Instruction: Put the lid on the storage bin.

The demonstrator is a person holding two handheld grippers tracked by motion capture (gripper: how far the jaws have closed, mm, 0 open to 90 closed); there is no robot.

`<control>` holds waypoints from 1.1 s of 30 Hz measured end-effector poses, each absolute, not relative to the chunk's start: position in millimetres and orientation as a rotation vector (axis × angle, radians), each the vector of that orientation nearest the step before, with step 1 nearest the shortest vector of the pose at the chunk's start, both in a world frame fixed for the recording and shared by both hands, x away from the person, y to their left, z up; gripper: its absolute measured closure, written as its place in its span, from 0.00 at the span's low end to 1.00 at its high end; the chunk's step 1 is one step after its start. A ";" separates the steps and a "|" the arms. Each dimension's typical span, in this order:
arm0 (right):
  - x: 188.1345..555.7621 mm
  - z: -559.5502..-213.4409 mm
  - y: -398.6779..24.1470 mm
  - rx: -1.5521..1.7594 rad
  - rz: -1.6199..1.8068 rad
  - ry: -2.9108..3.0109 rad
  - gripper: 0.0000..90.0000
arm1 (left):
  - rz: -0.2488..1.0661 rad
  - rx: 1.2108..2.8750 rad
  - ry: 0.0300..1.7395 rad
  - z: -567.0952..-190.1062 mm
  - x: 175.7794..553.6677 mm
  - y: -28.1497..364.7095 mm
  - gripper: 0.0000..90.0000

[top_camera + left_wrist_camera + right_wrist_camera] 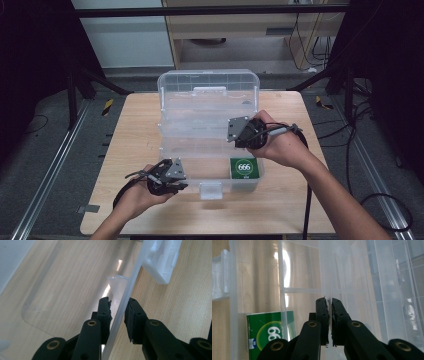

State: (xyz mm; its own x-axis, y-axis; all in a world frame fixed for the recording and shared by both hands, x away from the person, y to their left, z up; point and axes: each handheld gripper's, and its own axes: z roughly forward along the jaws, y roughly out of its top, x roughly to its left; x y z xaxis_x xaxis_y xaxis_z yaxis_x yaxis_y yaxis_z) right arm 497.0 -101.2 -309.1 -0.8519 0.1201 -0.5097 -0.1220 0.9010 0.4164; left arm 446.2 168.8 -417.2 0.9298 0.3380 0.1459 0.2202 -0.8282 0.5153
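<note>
Two grippers are on the job, and we reckon we are somewhere in the middle of it; the clear plastic box (208,135) sits in the centre of the wooden table (280,210) with its lid (207,86) already thrown back and standing upright behind, so the opening looks done; what is left, as we judge it, is the handling of the inner tray and whatever goes in or out

Our left gripper (167,177) straddles the box's front wall (122,307) near its left corner; in the left gripper view one jaw stands inside and one outside, narrowly set about the thin wall, the inner pad against it and the outer a sliver off, so we read it as steadying the box; our right gripper (245,132) hangs over the right half of the box, jaws all but together, pinching a thin upright translucent partition (325,272); whether that piece belongs to a lift-out tray we cannot tell

Materials now; the box is milky, see-through plastic, smooth and glossy, catching bright glare, with rounded corners, moulded ribs and a chunky white latch (210,189) at the front; a small green pack (243,168) marked 666 lies flat in the front right compartment, cardboard by the look of it; the table is pale, fine-grained wood; the jaws are matt black with brass rivets
</note>
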 end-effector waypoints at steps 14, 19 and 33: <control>481.6 -317.3 -107.1 0.001 0.653 2.512 0.95 | 0.329 2.569 0.402 -418.3 444.7 168.9 0.82; 477.5 -319.5 -108.3 0.000 0.662 2.522 0.95 | 0.333 2.571 0.398 -418.3 444.6 169.0 0.82; 471.0 -324.8 -111.5 0.016 0.703 2.525 0.94 | 0.368 2.559 0.391 -420.0 441.5 169.4 0.81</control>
State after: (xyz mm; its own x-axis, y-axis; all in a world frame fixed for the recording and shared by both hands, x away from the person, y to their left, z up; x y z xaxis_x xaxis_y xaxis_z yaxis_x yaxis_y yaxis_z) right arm 471.0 -111.5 -324.8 -0.8673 0.1447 -0.4762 -0.1224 0.8655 0.4858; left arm 441.5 169.4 -420.0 0.9215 0.3434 0.1815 0.2019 -0.8227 0.5315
